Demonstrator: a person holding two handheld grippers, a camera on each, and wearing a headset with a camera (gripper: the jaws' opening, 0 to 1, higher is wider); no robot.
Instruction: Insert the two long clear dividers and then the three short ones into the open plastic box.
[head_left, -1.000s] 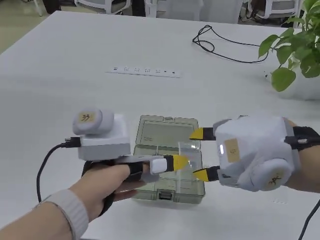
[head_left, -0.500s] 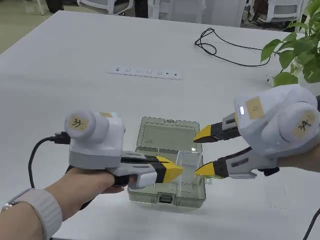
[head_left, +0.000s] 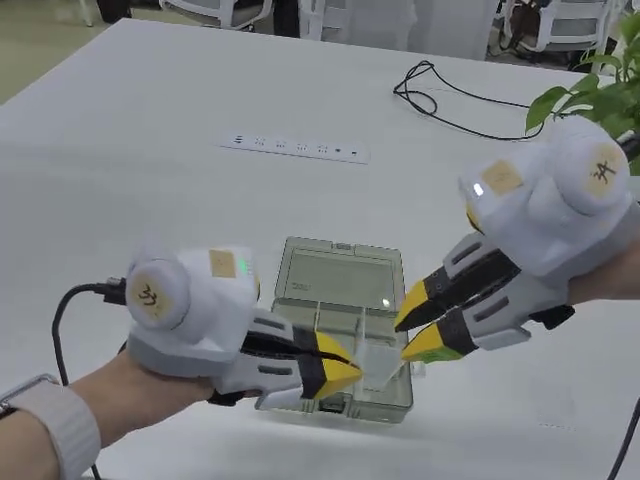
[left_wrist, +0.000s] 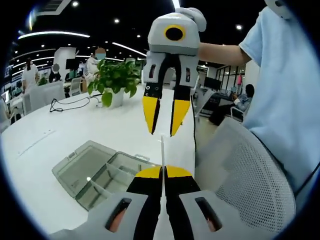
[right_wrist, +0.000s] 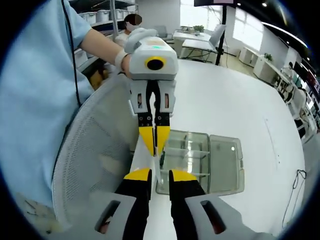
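In the head view, the left hand-held gripper (head_left: 343, 366) is reaching in from the lower left with its yellow-tipped jaws pressed together on one edge of a clear divider (head_left: 385, 368), which is hanging just above the front right part of the open plastic box (head_left: 372, 404). The right hand-held gripper (head_left: 415, 330) is angling down from the right, its jaws standing a little apart at the divider's other end. The box is sitting on the white worktop (head_left: 150, 120) with its lid (head_left: 335, 272) lying flat behind it; a power strip (head_left: 295, 148) and a black cable (head_left: 450, 95) are lying well beyond. In the left gripper view, the left hand-held gripper (left_wrist: 162, 172) is pinching the divider (left_wrist: 162, 150) edge-on — a thin pale line rising toward the spread tips of the right hand-held gripper (left_wrist: 163, 131) facing it, with the box (left_wrist: 80, 167) lying down to the left. In the right gripper view, the right hand-held gripper (right_wrist: 160, 176) is showing a clear gap between its jaws, the divider (right_wrist: 158, 167) is running through that gap, and the left hand-held gripper (right_wrist: 155, 145) is clamping it from the opposite side — the box (right_wrist: 226, 162) is lying just to the right.
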